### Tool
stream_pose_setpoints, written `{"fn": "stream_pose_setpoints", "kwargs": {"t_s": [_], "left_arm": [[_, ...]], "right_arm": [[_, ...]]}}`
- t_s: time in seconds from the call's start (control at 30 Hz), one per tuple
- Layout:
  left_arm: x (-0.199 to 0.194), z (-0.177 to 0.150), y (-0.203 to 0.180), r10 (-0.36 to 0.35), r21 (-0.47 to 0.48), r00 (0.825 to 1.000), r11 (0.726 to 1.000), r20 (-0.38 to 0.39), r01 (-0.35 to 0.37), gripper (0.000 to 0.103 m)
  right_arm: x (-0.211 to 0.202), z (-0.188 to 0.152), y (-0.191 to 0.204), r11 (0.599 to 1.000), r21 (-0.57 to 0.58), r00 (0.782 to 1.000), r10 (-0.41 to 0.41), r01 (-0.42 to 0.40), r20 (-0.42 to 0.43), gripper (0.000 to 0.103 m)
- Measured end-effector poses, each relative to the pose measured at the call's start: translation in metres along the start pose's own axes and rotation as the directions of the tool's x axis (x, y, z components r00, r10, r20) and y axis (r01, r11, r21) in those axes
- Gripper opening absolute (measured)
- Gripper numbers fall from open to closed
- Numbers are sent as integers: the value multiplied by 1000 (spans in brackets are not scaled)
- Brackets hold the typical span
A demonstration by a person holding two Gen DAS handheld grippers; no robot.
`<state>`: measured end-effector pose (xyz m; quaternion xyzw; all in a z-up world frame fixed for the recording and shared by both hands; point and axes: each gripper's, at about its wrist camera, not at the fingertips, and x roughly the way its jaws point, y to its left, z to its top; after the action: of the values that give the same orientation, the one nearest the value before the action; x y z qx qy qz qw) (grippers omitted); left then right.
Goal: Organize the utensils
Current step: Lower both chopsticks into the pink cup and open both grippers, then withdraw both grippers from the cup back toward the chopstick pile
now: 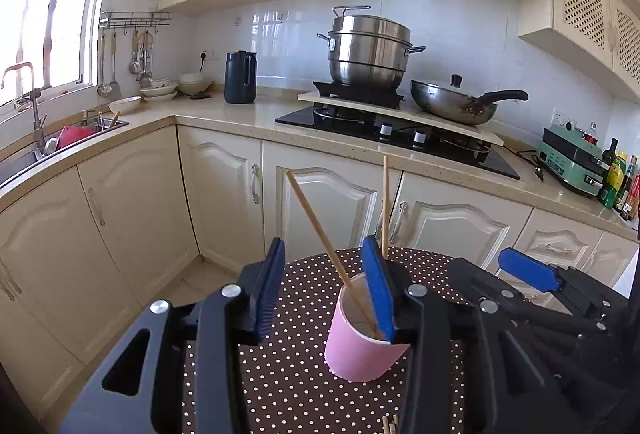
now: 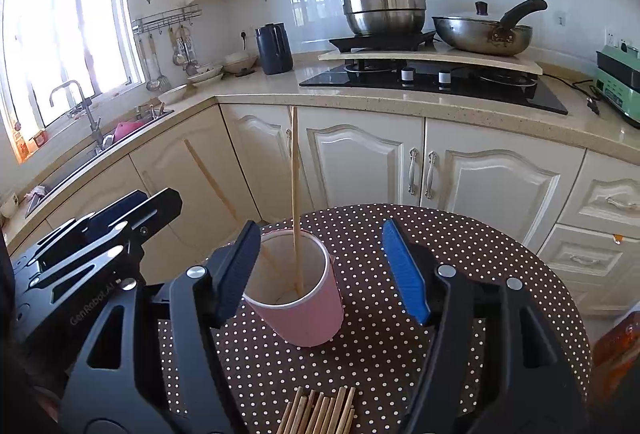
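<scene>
Pink cup point(image 2: 298, 294) stood on the dotted round table point(image 2: 460, 274) with two chopsticks point(image 2: 295, 194) leaning inside it. Left gripper point(image 1: 324, 286) part-open, right gripper point(image 2: 324, 270) wide, neither held anything. Spare chopsticks bundle point(image 2: 320, 412) lay at the table's near edge

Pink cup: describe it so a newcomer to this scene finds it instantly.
Start at the round table with the brown, white-dotted cloth, in front of the cream kitchen cabinets. The pink cup stands on it, just beyond a pile of loose chopsticks at the near edge. It is the only upright container on the table, pink outside, white inside, with two chopsticks sticking out.
</scene>
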<state>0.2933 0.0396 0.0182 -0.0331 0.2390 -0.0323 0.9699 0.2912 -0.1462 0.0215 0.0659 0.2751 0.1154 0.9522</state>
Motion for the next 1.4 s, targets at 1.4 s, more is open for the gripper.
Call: {"fn": "stream_pose_setpoints", "kwargs": {"t_s": [1.4], "left_arm": [[-102,-148,4,50,12,989,999,-140,-49,60]], "right_arm": [[-101,-142,7,999,-52,994,-10,4,-107,90]]}}
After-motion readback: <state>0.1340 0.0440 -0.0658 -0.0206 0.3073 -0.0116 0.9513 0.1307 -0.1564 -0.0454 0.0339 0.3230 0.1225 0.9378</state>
